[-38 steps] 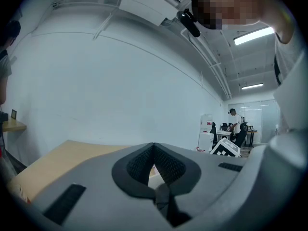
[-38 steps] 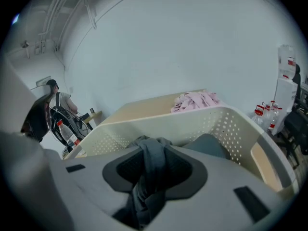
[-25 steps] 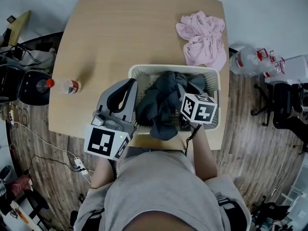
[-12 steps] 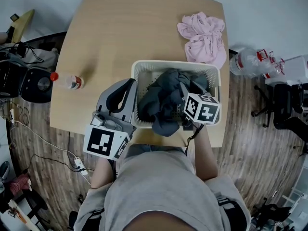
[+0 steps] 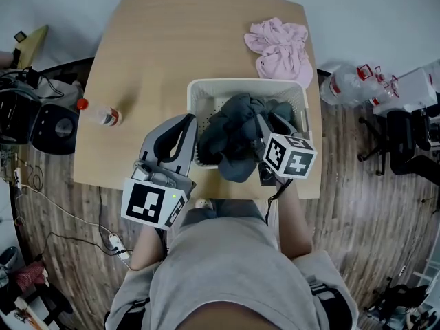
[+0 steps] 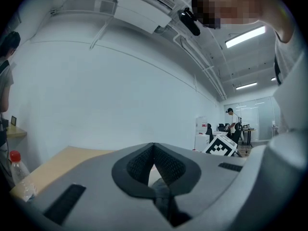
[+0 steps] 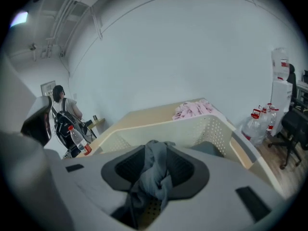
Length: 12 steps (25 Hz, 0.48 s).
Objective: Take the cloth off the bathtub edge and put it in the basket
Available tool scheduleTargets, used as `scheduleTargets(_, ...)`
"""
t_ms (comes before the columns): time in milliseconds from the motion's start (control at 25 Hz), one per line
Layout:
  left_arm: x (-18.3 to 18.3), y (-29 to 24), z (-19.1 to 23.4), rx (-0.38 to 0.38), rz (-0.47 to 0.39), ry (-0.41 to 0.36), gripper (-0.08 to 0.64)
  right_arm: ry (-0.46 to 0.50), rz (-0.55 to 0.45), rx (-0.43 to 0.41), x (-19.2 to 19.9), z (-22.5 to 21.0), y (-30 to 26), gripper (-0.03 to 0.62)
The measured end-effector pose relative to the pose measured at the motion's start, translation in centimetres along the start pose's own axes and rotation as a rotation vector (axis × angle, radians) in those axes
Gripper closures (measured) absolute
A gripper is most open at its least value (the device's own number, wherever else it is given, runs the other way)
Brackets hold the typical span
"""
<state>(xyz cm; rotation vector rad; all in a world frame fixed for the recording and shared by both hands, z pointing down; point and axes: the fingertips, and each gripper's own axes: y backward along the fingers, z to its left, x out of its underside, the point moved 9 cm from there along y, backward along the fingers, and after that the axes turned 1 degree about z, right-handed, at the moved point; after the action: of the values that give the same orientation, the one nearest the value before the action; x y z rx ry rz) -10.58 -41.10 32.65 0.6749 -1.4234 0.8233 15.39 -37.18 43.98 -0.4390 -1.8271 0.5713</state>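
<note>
— What has changed over the last second?
— The right gripper (image 7: 155,152) has drawn back from the basket (image 5: 206,98) toward the person, and its jaws have just been opening. They now stand spread, with a fold of the grey cloth (image 5: 234,136) hanging loose between them.
— And the other one?
— The left gripper (image 6: 154,147) has its jaws pressed together at the tips, with nothing between them. It points level, just outside the basket's left wall.
— Where is the cloth, then?
— It is bunched inside the white basket, with one flap drooping over the near rim toward the person.
— What is around it?
— The basket sits near the front edge of the wooden table (image 5: 172,47). A crumpled pink cloth (image 5: 278,50) lies just beyond the basket's far right corner. A red-capped plastic bottle (image 5: 101,116) stands well off to the left.
</note>
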Motion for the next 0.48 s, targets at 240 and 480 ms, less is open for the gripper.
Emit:
scheduleTargets(240, -0.6, 2.6, -1.3, 0.035, -0.022, -0.021, 0.546, 0.011, -0.13, -0.015, -0.8, 1.9, 4.0, 0.565)
scheduleTargets(480, -1.5, 5.0, -2.3, 0.065, -0.052, -0.043, 0.545, 0.061, -0.228, -0.021, -0.6, 4.3, 8.1, 0.582)
